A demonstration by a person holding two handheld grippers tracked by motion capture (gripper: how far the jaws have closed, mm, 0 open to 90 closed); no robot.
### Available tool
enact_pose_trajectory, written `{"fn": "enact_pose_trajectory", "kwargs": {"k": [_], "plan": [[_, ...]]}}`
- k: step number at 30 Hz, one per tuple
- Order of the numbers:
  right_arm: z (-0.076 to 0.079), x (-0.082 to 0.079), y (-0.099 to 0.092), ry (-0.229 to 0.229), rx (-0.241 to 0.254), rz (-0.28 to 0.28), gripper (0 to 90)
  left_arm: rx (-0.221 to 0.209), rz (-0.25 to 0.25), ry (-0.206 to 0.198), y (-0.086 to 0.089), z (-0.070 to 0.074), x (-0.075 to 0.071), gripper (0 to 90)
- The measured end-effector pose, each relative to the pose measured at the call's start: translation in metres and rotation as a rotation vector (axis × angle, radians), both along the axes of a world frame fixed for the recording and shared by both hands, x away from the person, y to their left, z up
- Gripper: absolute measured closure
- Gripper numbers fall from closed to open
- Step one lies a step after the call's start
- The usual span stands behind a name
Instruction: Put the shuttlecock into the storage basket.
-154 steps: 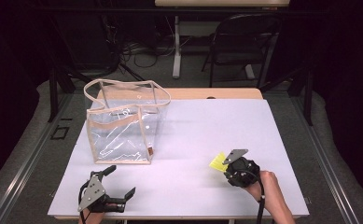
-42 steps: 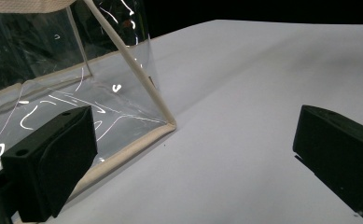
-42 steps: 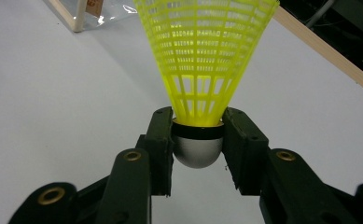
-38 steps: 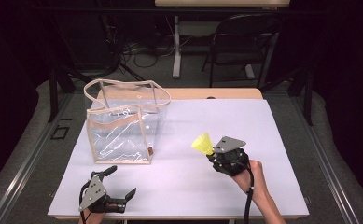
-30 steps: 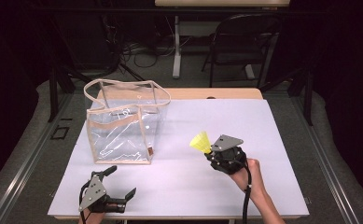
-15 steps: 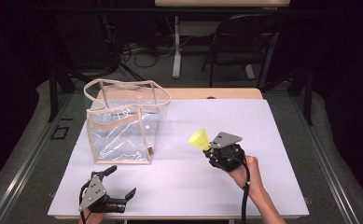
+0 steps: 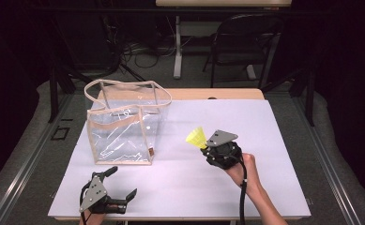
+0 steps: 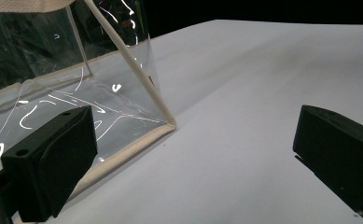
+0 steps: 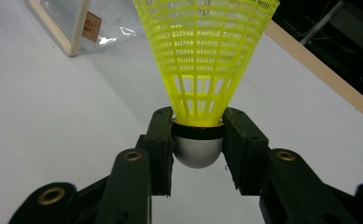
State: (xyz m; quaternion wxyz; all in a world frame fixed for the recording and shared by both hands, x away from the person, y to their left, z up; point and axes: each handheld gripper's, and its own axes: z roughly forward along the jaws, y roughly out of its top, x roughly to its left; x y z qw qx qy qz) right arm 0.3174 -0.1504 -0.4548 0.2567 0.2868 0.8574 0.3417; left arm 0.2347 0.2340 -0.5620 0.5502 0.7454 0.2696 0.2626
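Observation:
A yellow plastic shuttlecock (image 7: 196, 138) (image 9: 202, 60) with a pale rounded cork is held above the white table, skirt pointing toward the bag. My right gripper (image 7: 203, 146) (image 9: 197, 140) is shut on its cork, right of the bag. A clear plastic bag (image 7: 124, 124) (image 8: 53, 79) with beige trim and handles stands upright and open-topped at the table's left. My left gripper (image 7: 121, 183) (image 8: 193, 154) rests open near the front edge, just below the bag, jaws wide apart with nothing between them.
The white table top (image 7: 274, 126) ends in a wooden strip (image 7: 217, 93) at the back. A dark chair (image 7: 243, 42) and cables lie on the floor beyond the table.
My right gripper has lifted the shuttlecock off the table and carried it left, toward the bag. The left gripper has stayed put.

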Motion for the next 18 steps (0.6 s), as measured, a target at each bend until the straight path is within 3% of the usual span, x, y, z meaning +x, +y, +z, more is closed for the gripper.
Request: {"fn": "enact_pose_trajectory", "kwargs": {"k": [18], "plan": [[0.0066,0.0095,0.0060,-0.020,0.025,-0.005,64.8,-0.002,0.002,0.000,0.0000,0.0000,-0.0001,0.0]]}}
